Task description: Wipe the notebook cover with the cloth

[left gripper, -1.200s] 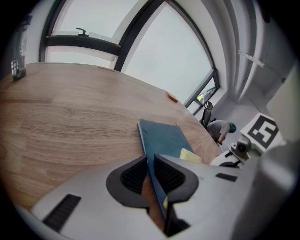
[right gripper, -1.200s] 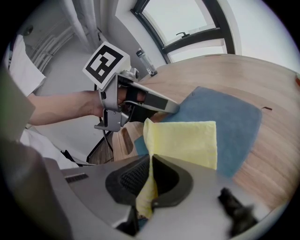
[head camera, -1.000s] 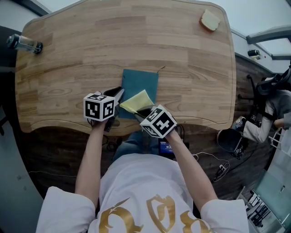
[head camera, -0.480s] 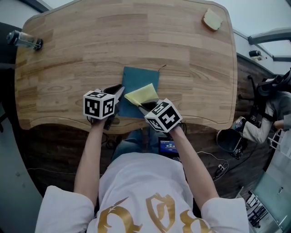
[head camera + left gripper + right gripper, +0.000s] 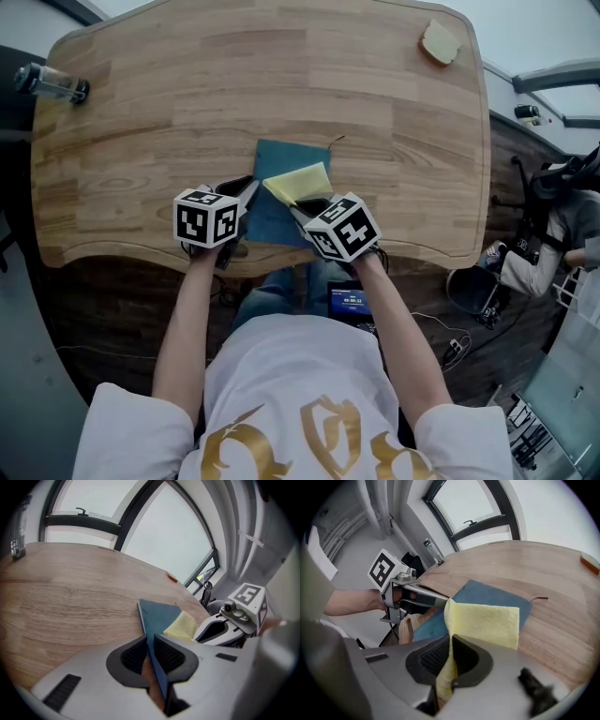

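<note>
Wooden table: teal notebook at near edge, left side clamped in left gripper. Right gripper pinches yellow cloth lying on it.

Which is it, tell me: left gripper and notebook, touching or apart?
Touching. The left gripper view shows the left gripper with its jaws shut on the notebook, at its near edge.

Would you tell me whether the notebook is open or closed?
Closed: the notebook lies flat, only its teal cover showing; the left gripper is shut on its edge.
</note>
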`<state>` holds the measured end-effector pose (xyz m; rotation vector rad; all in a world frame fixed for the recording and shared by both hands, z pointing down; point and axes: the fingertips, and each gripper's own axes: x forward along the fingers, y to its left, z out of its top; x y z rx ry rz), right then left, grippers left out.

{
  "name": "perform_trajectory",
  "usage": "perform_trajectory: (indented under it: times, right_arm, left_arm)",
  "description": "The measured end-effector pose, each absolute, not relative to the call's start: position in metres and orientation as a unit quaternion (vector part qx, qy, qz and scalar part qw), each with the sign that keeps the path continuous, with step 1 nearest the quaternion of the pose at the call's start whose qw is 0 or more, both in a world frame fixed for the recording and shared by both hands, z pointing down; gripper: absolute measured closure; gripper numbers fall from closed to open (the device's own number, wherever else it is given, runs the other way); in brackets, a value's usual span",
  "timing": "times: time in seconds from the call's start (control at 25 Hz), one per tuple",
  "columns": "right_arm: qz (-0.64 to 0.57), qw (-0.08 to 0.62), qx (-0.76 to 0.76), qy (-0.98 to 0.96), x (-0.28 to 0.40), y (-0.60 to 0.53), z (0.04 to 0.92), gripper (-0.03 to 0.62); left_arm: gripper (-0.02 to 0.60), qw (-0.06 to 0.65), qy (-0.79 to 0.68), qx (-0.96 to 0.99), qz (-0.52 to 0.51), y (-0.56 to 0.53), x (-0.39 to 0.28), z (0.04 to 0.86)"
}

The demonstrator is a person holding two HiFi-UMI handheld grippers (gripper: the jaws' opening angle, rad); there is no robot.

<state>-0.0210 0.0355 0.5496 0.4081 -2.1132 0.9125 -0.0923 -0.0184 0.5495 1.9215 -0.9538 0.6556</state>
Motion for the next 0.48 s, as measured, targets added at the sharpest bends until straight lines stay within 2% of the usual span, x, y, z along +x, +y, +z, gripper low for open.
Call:
perform_trajectory:
  times: [0.48]
  right_arm:
    - [0.376, 0.362, 0.192, -0.831, -0.018, 0.016, 0.549, 0.557]
  left_arm:
    - [0.528, 0.434, -0.383, 0.772, 0.263, -0.019, -0.092, 0.550]
